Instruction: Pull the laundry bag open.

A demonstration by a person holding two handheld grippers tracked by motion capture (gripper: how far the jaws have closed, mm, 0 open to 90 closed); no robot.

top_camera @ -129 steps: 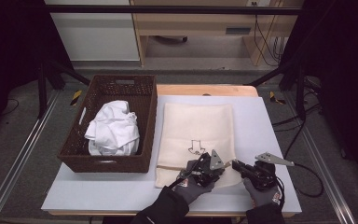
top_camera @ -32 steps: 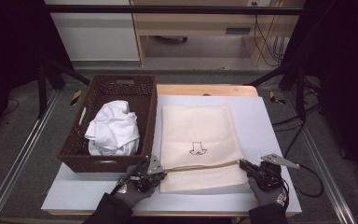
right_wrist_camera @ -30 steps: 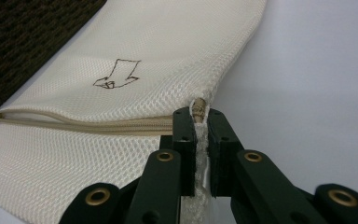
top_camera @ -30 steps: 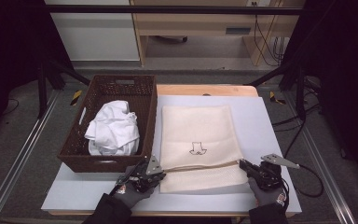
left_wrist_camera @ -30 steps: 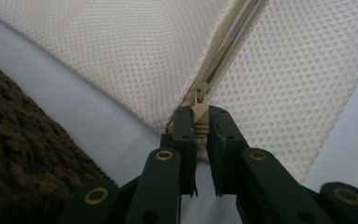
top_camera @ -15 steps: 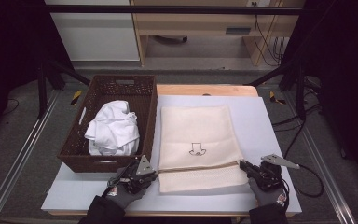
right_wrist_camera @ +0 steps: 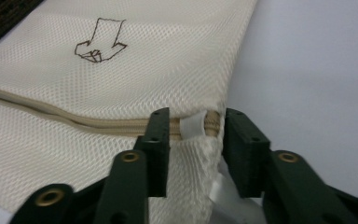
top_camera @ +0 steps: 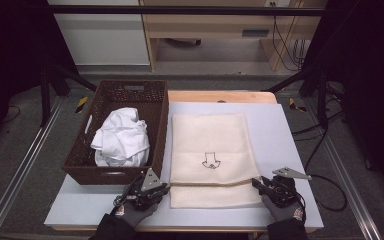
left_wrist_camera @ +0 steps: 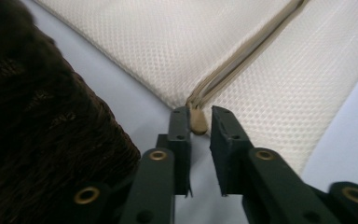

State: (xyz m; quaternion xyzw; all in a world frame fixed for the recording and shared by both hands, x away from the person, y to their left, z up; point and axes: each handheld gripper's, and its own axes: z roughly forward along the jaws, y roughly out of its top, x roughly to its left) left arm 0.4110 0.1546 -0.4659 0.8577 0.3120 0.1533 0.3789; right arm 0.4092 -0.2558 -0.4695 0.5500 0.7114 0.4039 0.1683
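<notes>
Your left gripper (top_camera: 166, 188) has slid the zipper pull (left_wrist_camera: 197, 122) to the bag's left end, both sets of jaws just loosened, right gripper (top_camera: 258, 184) slack around the zipper's other end, cream mesh laundry bag (top_camera: 212, 150) flat on the counter (top_camera: 290, 150) beside the wicker basket (top_camera: 111, 172), small arrow print on top.

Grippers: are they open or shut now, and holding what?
Left gripper: just been opening, zipper pull between the jaws, not pinched.
Right gripper: just been opening, mesh bag end between the jaws, not pressed.

Cream mesh bag (top_camera: 214, 150), dark brown basket (top_camera: 115, 170)
</notes>
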